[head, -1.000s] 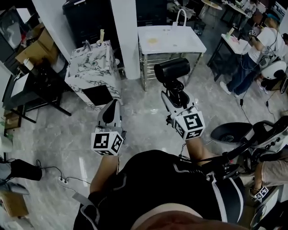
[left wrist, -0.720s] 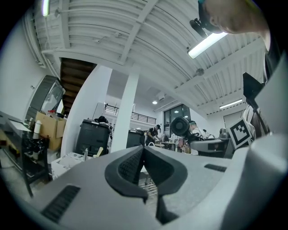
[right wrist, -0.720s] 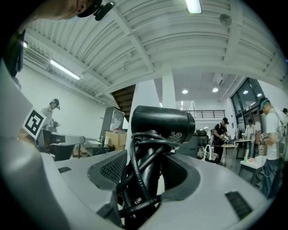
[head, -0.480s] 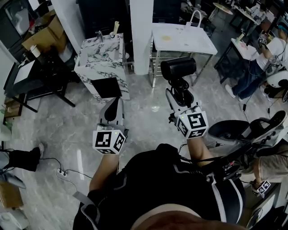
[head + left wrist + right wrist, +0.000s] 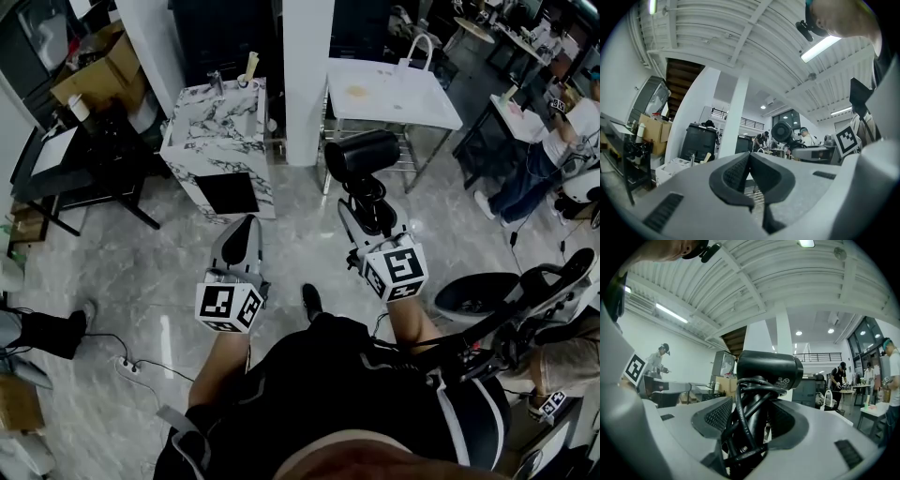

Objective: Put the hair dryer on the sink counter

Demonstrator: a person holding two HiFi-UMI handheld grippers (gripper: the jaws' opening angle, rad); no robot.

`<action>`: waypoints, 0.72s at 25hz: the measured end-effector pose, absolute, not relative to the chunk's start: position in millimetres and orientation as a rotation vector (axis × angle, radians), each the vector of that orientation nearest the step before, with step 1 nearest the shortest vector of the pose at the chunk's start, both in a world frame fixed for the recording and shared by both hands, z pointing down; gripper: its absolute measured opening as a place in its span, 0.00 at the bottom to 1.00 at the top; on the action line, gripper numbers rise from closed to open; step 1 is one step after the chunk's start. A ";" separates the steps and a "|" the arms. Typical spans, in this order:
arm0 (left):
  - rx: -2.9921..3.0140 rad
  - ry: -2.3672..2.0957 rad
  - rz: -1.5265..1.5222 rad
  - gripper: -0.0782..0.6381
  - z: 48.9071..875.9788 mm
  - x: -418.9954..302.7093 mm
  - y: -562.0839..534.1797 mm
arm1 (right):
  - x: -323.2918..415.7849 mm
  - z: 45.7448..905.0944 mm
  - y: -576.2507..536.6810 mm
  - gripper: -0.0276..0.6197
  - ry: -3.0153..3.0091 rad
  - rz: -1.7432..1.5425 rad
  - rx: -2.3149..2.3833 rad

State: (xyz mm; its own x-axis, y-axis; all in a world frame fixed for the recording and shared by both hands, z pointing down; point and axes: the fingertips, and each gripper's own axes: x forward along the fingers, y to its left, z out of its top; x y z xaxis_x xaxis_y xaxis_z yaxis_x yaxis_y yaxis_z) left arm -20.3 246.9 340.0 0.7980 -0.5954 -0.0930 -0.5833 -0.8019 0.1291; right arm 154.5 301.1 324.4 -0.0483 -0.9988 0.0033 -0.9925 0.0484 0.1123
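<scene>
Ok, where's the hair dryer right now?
The hair dryer is right of centre in the head view, its cord-wrapped handle clamped in the right tool, near the white table; the marble sink counter is off to its left.

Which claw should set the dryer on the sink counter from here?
Right. The right claw is shut on the dryer by its handle; the left claw is shut and empty. The counter lies ahead, slightly left.
</scene>
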 end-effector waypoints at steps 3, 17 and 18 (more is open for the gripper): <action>2.899 -0.954 -0.181 0.12 336.0 -5.6 230.3 | 166.4 326.1 279.4 0.42 -2.237 -0.105 2.100; 2.902 -0.948 -0.139 0.12 324.9 72.1 144.2 | 224.0 318.6 187.3 0.42 -2.309 -0.132 2.065; 2.907 -0.945 -0.129 0.12 323.7 77.2 139.9 | 228.3 317.6 182.4 0.42 -2.310 -0.133 2.066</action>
